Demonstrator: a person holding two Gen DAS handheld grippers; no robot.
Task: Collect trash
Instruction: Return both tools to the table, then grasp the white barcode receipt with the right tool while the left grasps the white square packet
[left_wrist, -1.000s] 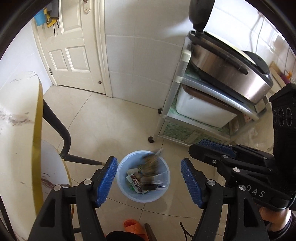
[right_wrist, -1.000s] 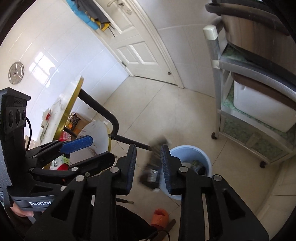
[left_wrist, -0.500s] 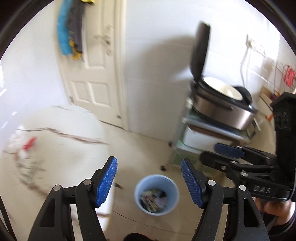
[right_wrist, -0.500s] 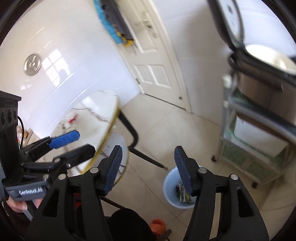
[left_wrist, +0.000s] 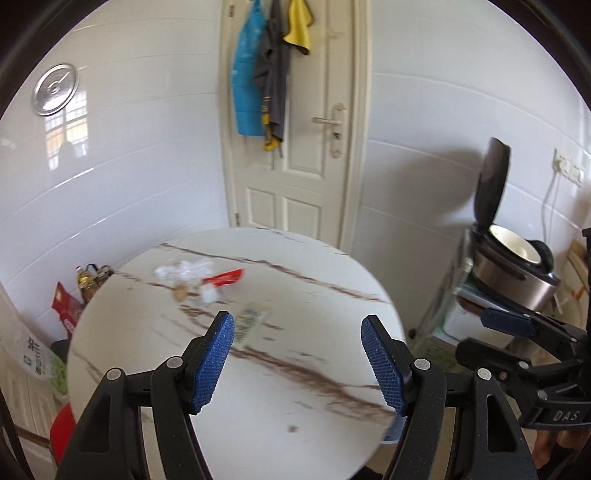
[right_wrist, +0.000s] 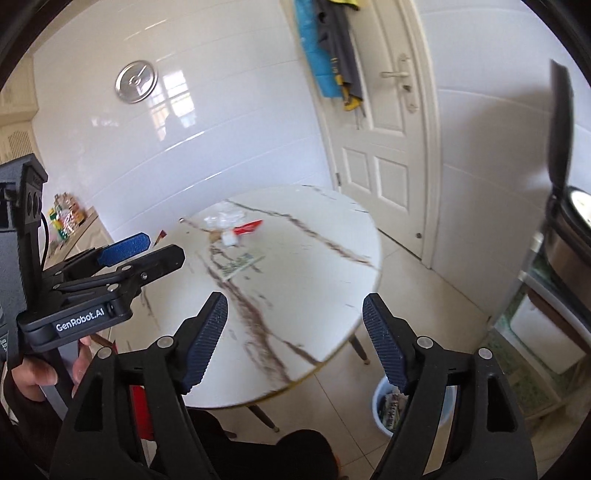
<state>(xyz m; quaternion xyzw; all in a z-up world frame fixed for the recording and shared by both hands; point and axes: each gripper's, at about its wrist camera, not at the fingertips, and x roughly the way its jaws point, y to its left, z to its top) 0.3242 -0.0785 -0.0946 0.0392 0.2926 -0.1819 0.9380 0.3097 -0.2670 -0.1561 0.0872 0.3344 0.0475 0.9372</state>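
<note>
Your right gripper (right_wrist: 295, 343) hangs empty over the round marble table (right_wrist: 317, 266).

Its jaws have just been opening and stand wide with nothing between them. Crumpled plastic (right_wrist: 223, 218), a red wrapper (right_wrist: 249, 228) and a printed packet (right_wrist: 240, 264) lie on the far half. The blue bin (right_wrist: 382, 406) stands on the floor beside the table, trash inside. Your left gripper (right_wrist: 142, 254) reaches in from the left.

Bin (right_wrist: 384, 410): small light-blue bucket on the floor tiles, lower right of the right wrist view, already stuffed with wrappers.
Clear plastic (left_wrist: 188, 271): crumpled, left of centre in the left wrist view.
Red wrapper (left_wrist: 225, 277): flat, touching the plastic.
White scrap (left_wrist: 209, 295): just below those.
Printed packet (left_wrist: 248, 322): flat, a bit blurry, nearer the frame's centre.
</note>
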